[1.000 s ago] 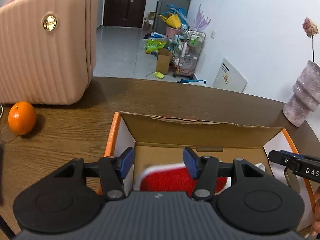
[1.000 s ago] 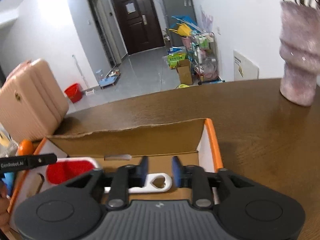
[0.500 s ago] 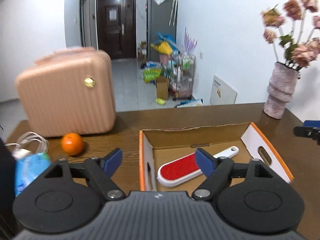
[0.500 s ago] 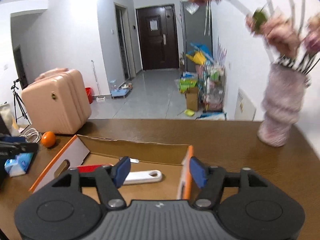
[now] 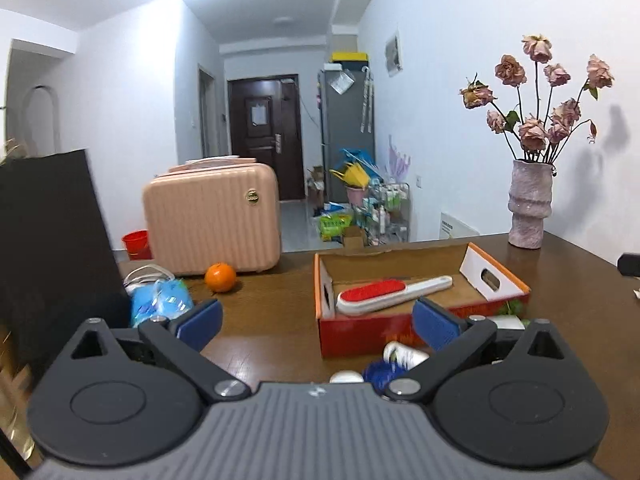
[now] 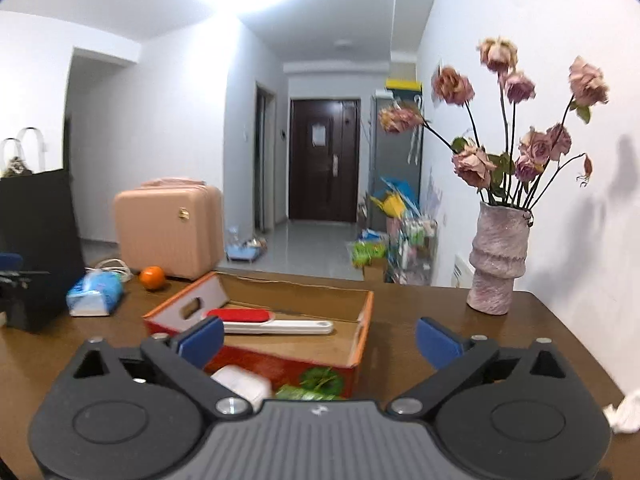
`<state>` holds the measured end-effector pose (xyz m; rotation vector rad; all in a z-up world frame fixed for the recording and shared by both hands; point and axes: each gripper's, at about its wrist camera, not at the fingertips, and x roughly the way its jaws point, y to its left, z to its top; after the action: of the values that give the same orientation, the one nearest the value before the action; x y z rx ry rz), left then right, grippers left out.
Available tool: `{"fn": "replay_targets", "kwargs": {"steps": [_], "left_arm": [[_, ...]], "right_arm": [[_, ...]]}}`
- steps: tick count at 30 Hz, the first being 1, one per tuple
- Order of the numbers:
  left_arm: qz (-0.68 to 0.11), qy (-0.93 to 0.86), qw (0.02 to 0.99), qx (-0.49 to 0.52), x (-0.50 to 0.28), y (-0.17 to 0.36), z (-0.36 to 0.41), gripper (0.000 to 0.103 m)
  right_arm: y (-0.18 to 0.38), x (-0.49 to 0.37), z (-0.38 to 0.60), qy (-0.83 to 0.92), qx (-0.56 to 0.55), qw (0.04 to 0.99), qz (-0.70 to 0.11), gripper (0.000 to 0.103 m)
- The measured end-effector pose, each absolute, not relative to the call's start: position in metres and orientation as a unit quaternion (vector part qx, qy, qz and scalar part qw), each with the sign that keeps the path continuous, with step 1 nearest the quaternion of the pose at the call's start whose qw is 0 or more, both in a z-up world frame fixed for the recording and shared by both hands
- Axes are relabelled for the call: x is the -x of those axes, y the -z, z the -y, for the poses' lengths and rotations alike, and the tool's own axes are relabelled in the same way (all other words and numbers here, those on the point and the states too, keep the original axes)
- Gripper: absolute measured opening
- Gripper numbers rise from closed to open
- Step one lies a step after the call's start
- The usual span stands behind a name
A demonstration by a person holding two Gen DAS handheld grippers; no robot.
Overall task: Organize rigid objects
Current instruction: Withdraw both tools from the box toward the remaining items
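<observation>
An open cardboard box (image 5: 400, 330) with orange rims stands on the brown table; it also shows in the right wrist view (image 6: 362, 328). A red and white lint brush (image 5: 392, 294) lies flat inside it, also seen in the right wrist view (image 6: 276, 322). My left gripper (image 5: 318, 322) is open and empty, held back above the table in front of the box. My right gripper (image 6: 318, 338) is open and empty, raised in front of the box. A blue brush (image 5: 378, 372) and white items (image 5: 404, 354) lie before the box. A white case (image 6: 242, 386) lies by the box front.
A pink case (image 5: 212, 220), an orange (image 5: 220, 277), a blue tissue pack (image 5: 160, 304) and a black bag (image 5: 52, 248) stand at the left. A vase of flowers (image 5: 528, 208) stands at the back right. A white crumpled item (image 6: 624, 412) lies at the table's right edge.
Both grippers have pulled back and up from inside the box and opened wide. The lint brush stays lying in the box.
</observation>
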<state>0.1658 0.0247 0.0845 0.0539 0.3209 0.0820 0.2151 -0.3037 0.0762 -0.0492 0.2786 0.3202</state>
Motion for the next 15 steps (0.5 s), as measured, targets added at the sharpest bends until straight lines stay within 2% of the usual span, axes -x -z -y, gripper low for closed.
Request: {"fn": "replay_targets", "kwargs": {"steps": [4, 7, 10, 15], "left_arm": [[-0.140, -0.047, 0.989, -0.026, -0.111, -0.058, -0.017, 0.103], [-0.169, -0.004, 0.986, 0.000, -0.080, -0.029, -0.019, 0.103], [-0.218, 0.022, 0.976, 0.001, -0.074, -0.011, -0.019, 0.103], [-0.220, 0.014, 0.975, -0.002, -0.087, -0.011, -0.016, 0.103]], "right_arm": [[-0.043, -0.162, 0.288, -0.158, 0.019, 0.979, -0.131, 0.103], [-0.010, -0.130, 0.281, -0.168, -0.018, 0.974, -0.153, 0.103], [0.015, -0.106, 0.277, -0.181, -0.038, 0.965, -0.188, 0.103], [0.023, -0.102, 0.267, -0.168, 0.004, 0.967, -0.192, 0.102]]}}
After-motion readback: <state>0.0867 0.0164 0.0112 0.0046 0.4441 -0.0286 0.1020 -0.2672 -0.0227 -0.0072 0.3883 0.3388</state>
